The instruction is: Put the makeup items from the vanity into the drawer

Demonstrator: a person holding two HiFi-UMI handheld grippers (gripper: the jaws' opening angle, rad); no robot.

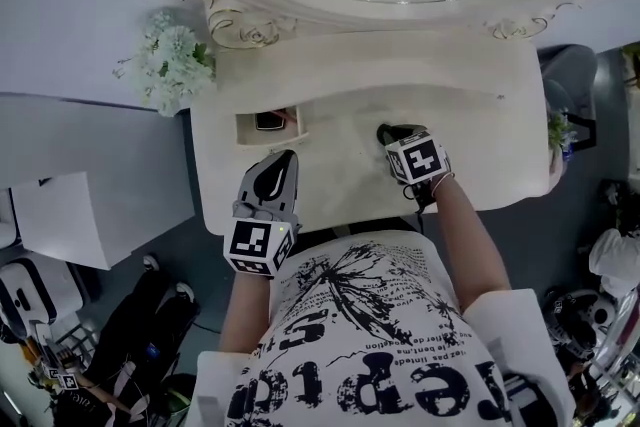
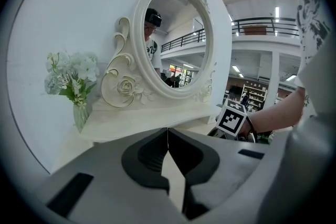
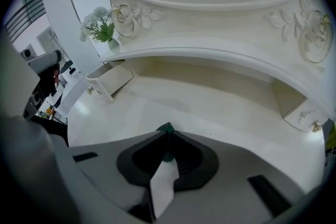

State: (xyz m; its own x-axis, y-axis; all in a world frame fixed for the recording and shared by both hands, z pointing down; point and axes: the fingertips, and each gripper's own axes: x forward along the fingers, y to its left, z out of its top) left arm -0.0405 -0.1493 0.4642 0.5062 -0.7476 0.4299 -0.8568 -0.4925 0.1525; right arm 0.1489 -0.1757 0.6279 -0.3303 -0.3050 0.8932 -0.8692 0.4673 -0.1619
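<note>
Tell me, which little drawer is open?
The left drawer, beside the flowers: it is pulled out, while the right drawer is pushed shut.

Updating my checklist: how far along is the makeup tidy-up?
Done: a dark item already lies in the open drawer. In hand: right gripper is shut on a small green item at the vanity top. Left: moving it into the drawer; no other loose makeup shows.

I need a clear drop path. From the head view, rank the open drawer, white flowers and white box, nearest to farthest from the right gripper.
From the right gripper, shut on a green item:
1. The open drawer, on the vanity to its left.
2. The white flowers, back-left corner.
3. The white box, far left, off the vanity.
</note>
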